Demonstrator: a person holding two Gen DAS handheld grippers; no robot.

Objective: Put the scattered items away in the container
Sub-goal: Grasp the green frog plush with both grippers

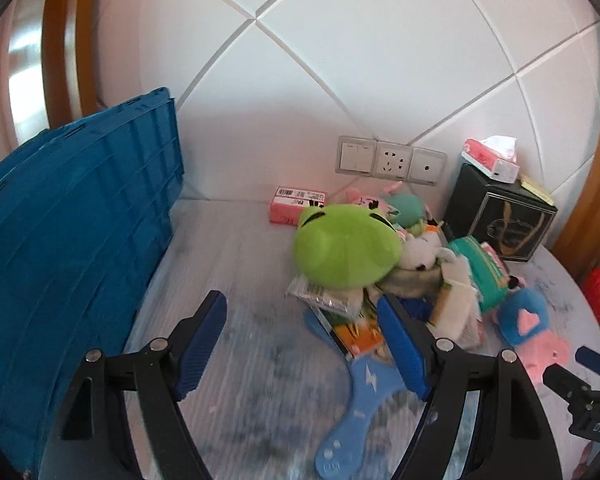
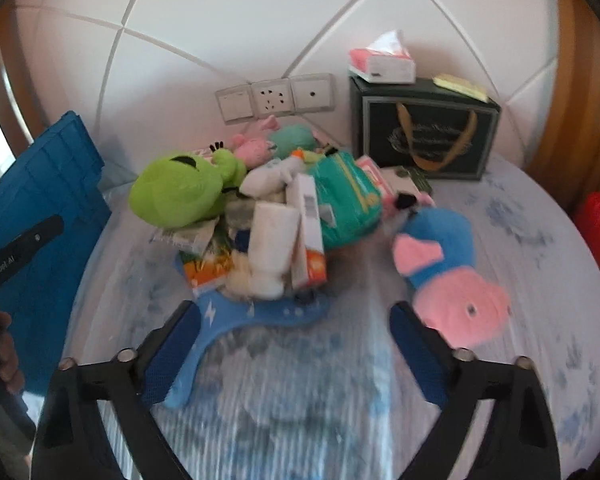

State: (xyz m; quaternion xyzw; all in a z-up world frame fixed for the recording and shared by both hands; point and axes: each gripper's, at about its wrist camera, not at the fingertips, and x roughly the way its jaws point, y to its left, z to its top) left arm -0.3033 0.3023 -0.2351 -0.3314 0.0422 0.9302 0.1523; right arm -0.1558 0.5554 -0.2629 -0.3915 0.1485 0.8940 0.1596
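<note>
Both tools are released and empty. Ahead of the left tool [image 1: 300,344] and right tool [image 2: 296,344] lies the pile [image 2: 276,216]; the crate [image 1: 72,232] stands left. Risk: loosely stacked items may slide when one is pulled; the frog [image 2: 180,192] may roll off.

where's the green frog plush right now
The green frog plush tops the left end of the toy pile, right of the blue crate, below the wall sockets.
</note>
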